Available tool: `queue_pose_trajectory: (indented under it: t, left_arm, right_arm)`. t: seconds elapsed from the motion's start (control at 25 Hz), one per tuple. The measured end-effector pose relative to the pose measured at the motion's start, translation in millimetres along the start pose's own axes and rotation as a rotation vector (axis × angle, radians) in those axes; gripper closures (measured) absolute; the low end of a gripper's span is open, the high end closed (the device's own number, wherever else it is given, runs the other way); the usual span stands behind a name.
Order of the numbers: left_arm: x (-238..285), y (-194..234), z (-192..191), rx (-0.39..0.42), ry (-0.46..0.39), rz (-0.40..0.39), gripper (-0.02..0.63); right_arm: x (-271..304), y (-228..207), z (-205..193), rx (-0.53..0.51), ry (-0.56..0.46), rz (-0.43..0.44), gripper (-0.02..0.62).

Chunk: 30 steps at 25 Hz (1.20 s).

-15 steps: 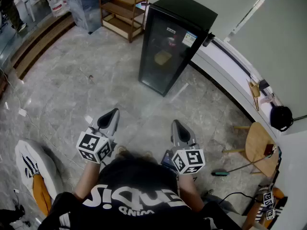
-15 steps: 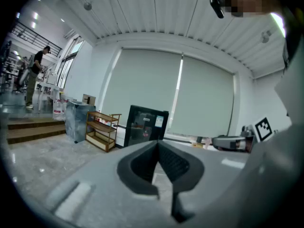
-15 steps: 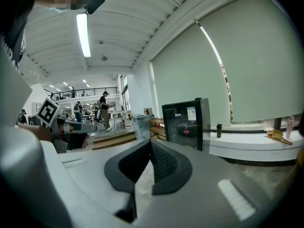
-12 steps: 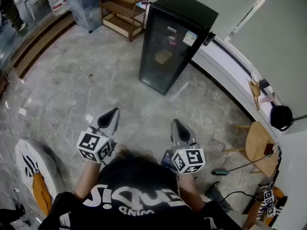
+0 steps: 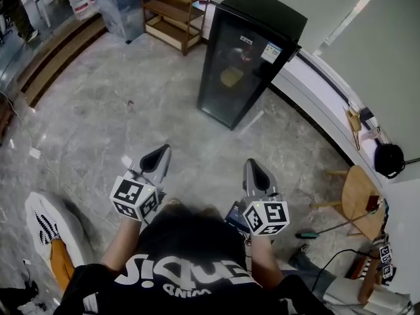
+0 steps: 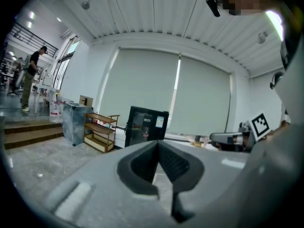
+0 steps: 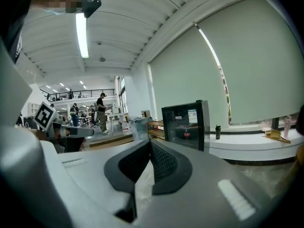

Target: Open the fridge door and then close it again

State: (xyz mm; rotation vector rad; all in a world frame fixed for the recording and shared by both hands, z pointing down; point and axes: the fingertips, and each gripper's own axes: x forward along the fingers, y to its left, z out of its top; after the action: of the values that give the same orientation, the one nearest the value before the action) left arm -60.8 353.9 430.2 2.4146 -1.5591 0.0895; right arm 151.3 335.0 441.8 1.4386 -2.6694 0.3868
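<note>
A tall black fridge point(image 5: 246, 67) with a dark glass door stands shut against the far wall, well ahead of me; it also shows as a black fridge point(image 6: 146, 126) in the left gripper view and a black fridge point(image 7: 186, 124) in the right gripper view. My left gripper point(image 5: 161, 155) and right gripper point(image 5: 255, 171) are held side by side in front of my body, both pointing toward the fridge and far from it. Each has its jaws closed tip to tip with nothing between them.
A wooden shelf point(image 5: 173, 13) and a grey bin point(image 5: 120, 8) stand left of the fridge. A white ledge point(image 5: 323, 107) runs along the right wall, with a round wooden stool point(image 5: 358, 199) below it. Steps point(image 5: 56, 54) rise at the left. A person point(image 6: 32, 77) stands far left.
The view has shifted slightly: the fridge and both grippers sit a little lower and further right in the head view. Both grippers stay shut.
</note>
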Motion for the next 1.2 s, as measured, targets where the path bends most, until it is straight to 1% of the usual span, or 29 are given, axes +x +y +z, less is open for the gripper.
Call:
queue_pose_trajectory:
  t: [0.16, 0.36, 0.56, 0.84, 1.0, 1.2]
  left_arm:
    - [1, 16, 2, 0.021, -0.010, -0.038, 0.604]
    - [8, 28, 5, 0.019, -0.007, -0.073, 0.604]
    - [27, 46, 5, 0.020, 0.004, -0.090, 0.604]
    - [71, 77, 15, 0.018, 0.000, -0.097, 0.604]
    - [101, 102, 30, 0.024, -0.007, -0.098, 0.604]
    - [147, 137, 51, 0.020, -0.010, -0.089, 0.604]
  right_arm:
    - [6, 6, 0, 0.001, -0.035, -0.043, 0.597]
    - [14, 6, -5, 0.027, -0.034, -0.084, 0.597]
    - [36, 5, -7, 0.022, -0.016, -0.087, 0.597]
    - [88, -14, -6, 0.024, 0.010, -0.077, 0.597]
    - [130, -28, 4, 0.033, -0.002, -0.074, 0.597]
    - [181, -51, 20, 0.034, 0.008, -0.082, 0.597]
